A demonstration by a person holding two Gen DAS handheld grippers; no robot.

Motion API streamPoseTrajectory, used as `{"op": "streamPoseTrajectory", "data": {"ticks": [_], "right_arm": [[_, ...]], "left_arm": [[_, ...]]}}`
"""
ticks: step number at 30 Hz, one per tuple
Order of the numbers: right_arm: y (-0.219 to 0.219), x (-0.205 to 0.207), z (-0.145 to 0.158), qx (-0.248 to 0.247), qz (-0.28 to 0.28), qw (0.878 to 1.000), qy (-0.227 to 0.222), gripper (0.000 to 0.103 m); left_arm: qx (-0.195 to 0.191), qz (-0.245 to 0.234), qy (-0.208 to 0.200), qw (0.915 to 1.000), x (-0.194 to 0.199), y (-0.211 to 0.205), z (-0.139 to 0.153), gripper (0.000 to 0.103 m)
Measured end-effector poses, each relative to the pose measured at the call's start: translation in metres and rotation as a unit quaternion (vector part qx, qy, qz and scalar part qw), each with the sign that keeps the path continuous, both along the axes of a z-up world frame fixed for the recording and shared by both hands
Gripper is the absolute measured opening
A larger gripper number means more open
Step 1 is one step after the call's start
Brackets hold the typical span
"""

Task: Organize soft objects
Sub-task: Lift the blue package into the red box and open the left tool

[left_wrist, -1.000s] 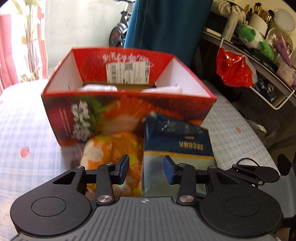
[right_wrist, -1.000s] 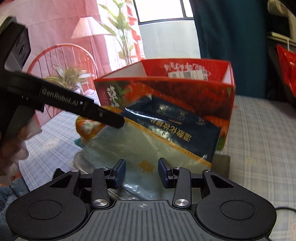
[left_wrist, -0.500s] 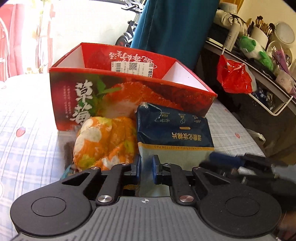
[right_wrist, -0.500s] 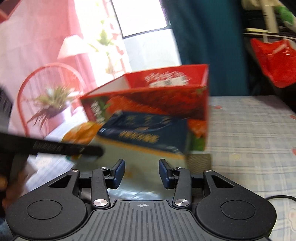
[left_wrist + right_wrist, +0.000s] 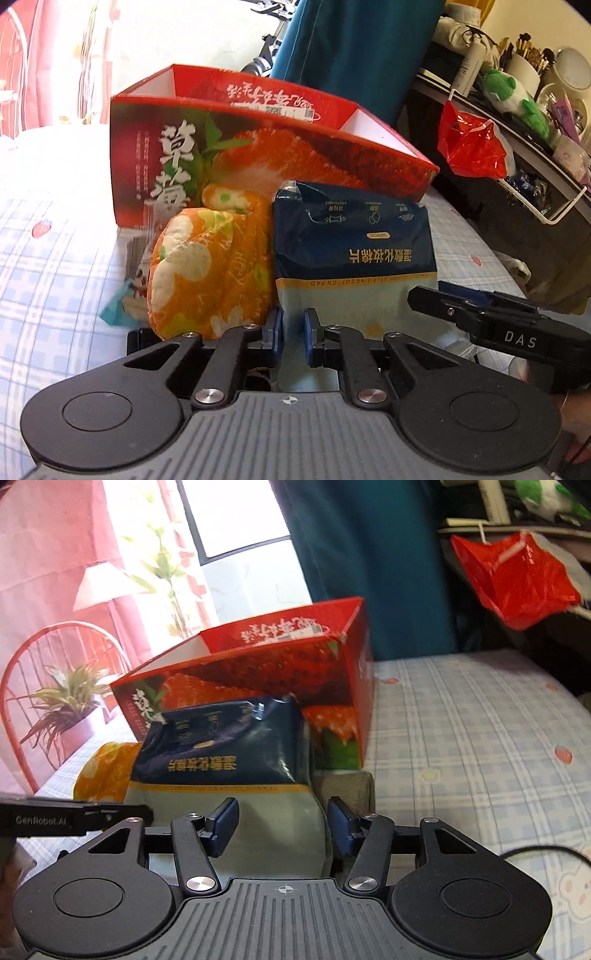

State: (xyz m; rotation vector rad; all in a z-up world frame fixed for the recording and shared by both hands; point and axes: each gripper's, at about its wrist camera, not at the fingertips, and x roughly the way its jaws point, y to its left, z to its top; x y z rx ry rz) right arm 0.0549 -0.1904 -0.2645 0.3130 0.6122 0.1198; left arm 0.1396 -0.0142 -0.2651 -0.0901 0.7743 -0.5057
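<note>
1. Far left of the left wrist view there's just the checked cloth [image 5: 55, 266] with little strawberry prints; everything sits on it. Can't say whether it's a bed or something else underneath.
2. Next over is the red strawberry box [image 5: 236, 155], open at the top, with a white label on the inside of its far wall. What's in it is hidden from here.
3. In front of the box lies the orange floral bundle [image 5: 207, 273], soft and squashed, touching the box front.
4. Right beside it, pressed against it, is the blue cotton pad pack [image 5: 354, 251], leaning back on the box front.
5. The left hand-held gripper [image 5: 293, 334] is pinched on the near, pale edge of that pack, jaws squeezed narrow with the packaging between the blue pads.
6. The right hand-held gripper [image 5: 282, 821] is at the same near end of the pack, further right. Its jaws are opening, sitting fairly wide with the pale end of the pack between them, and the pads don't look like they're pressing on it.
7. In the right wrist view a folded grey-green cloth [image 5: 347, 786] sits just right of the pack, at the box's corner.
8. Far right, a red plastic bag [image 5: 471, 146] hangs off a cluttered shelf [image 5: 524, 122].
</note>
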Motion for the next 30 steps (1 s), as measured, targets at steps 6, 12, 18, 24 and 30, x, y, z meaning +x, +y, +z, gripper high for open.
{"op": "streamPoseTrajectory", "data": {"ticks": [6,12,18,24,30], "right_arm": [[0.007,-0.001,-0.001,-0.003,0.025,1.000,-0.005,0.048],[0.008,-0.003,-0.001,0.008,0.035,0.999,-0.004,0.048],[0.006,-0.004,0.001,0.013,0.034,0.999,-0.005,0.033],[-0.001,-0.003,0.010,0.055,0.057,0.997,-0.021,0.032],[0.000,0.000,0.016,0.069,0.083,0.994,-0.035,0.032]], "left_arm": [[0.009,0.000,-0.003,1.0000,-0.001,-0.002,0.000,0.014],[-0.002,0.009,0.007,0.9999,0.000,0.001,-0.003,0.014],[0.006,0.015,0.006,0.9998,-0.001,-0.001,-0.001,0.014],[-0.005,0.027,-0.004,0.9996,-0.002,0.007,0.010,0.014],[0.002,0.034,-0.032,0.9989,-0.004,0.008,0.021,0.014]]}}
